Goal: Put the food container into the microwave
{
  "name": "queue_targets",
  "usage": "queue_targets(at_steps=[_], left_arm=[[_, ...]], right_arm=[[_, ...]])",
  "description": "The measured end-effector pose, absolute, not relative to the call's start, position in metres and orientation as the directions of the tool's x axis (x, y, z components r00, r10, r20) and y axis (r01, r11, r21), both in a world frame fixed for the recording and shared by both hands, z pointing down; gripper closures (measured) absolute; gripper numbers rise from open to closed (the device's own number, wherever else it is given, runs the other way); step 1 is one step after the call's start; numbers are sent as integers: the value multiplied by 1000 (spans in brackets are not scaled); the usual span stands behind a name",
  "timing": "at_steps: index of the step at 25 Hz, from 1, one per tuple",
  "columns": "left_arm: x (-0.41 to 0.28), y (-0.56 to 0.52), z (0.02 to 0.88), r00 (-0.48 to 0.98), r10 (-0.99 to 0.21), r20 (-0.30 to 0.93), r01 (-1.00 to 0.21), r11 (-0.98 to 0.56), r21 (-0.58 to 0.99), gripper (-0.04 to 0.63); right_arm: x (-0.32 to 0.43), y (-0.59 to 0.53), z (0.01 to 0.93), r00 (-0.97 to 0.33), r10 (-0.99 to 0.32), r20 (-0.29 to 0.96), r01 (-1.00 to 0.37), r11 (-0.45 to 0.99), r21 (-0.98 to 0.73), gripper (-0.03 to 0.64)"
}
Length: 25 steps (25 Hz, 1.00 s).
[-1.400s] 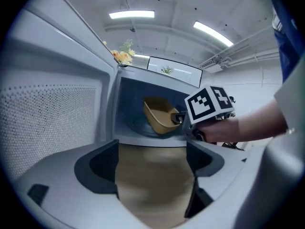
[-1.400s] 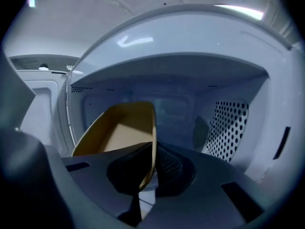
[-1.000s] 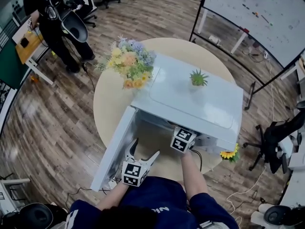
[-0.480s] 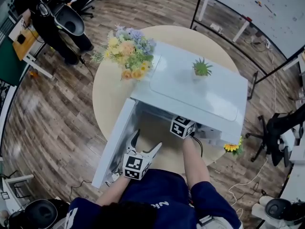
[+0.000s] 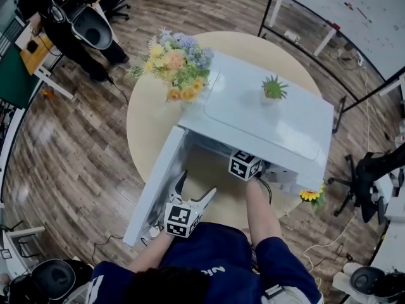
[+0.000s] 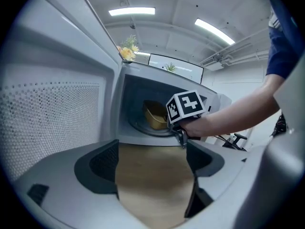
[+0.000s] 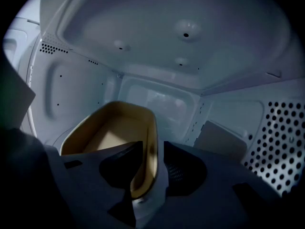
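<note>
The tan food container [image 7: 114, 142] sits inside the white microwave [image 5: 266, 119], on its turntable, and shows through the opening in the left gripper view [image 6: 155, 116]. My right gripper [image 7: 150, 168] reaches into the cavity. Its jaws have just been opening and now stand open on either side of the container's right wall, without pressing on it. From above only its marker cube [image 5: 243, 165] shows at the microwave's mouth. My left gripper [image 5: 195, 187] hovers open and empty over the table in front of the open door [image 5: 155, 189].
The microwave stands on a round wooden table [image 5: 145, 119]. A flower bouquet [image 5: 177, 65] is at its back left, a small green plant [image 5: 274, 88] on its top, and a sunflower [image 5: 309, 195] at its right corner. A person [image 5: 76, 24] stands far left.
The right gripper's marker cube has edged slightly further into the microwave's mouth. The left gripper has stayed in place.
</note>
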<state>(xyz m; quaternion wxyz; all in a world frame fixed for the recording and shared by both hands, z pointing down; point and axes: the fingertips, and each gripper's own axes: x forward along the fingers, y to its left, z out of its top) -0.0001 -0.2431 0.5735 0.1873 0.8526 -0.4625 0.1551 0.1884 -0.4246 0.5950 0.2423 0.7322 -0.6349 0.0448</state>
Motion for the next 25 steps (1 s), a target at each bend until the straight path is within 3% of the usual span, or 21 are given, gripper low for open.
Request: queue_targets(at_steps=[7,17,25], left_arm=[[-1,-238,574,517,-735,439,-852,-495,173,166],[-6,-238,576,502,-743,442,-861,-479,172,166],[-8,-237,574,496,-753,433,-865,-471,173,166]], right_arm=[[184,-426,592,173,-914,366,-958,-71,276,359],[177,-419,567,149,-951,272,-955,-66,290,327],[166,-404,566,107,-950,294,-958,-20,285,314]])
